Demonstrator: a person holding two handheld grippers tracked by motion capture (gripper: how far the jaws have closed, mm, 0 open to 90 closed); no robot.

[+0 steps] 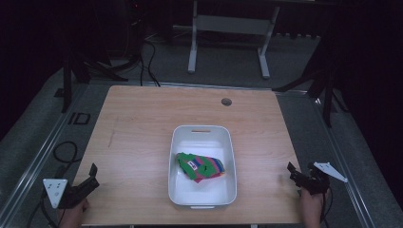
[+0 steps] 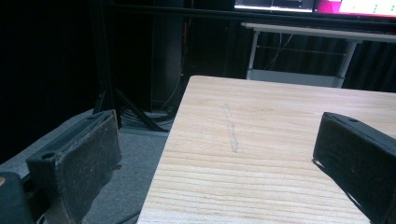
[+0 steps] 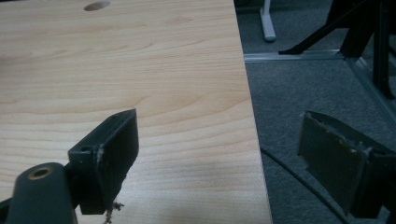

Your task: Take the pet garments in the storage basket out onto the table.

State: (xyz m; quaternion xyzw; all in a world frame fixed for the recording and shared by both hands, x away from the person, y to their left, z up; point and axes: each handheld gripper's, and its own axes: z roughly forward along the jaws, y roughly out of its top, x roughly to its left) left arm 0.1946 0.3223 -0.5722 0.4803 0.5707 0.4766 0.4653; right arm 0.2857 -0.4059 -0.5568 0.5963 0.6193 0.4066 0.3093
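Note:
A white rectangular bin (image 1: pixel 177 142) sits on the wooden table (image 1: pixel 138 123), near its front middle. Inside lies a folded multicoloured cloth (image 1: pixel 201 166), green, pink and blue. My left gripper (image 1: pixel 93 175) rests at the table's front left corner, open, with nothing between its jaws. In the left gripper view the left gripper (image 2: pixel 219 154) straddles the table's left edge. My right gripper (image 1: pixel 292 172) is at the front right edge, also open and holding nothing. In the right gripper view the right gripper (image 3: pixel 217 154) spans the table's right edge. Both are well apart from the bin.
A round cable hole (image 1: pixel 226 101) is near the table's far edge. Grey carpet floor (image 1: pixel 304 128) surrounds the table, with black stand legs (image 1: pixel 328 95) at the right and cables (image 1: pixel 64 152) at the left. A white desk frame (image 1: pixel 228 28) stands behind.

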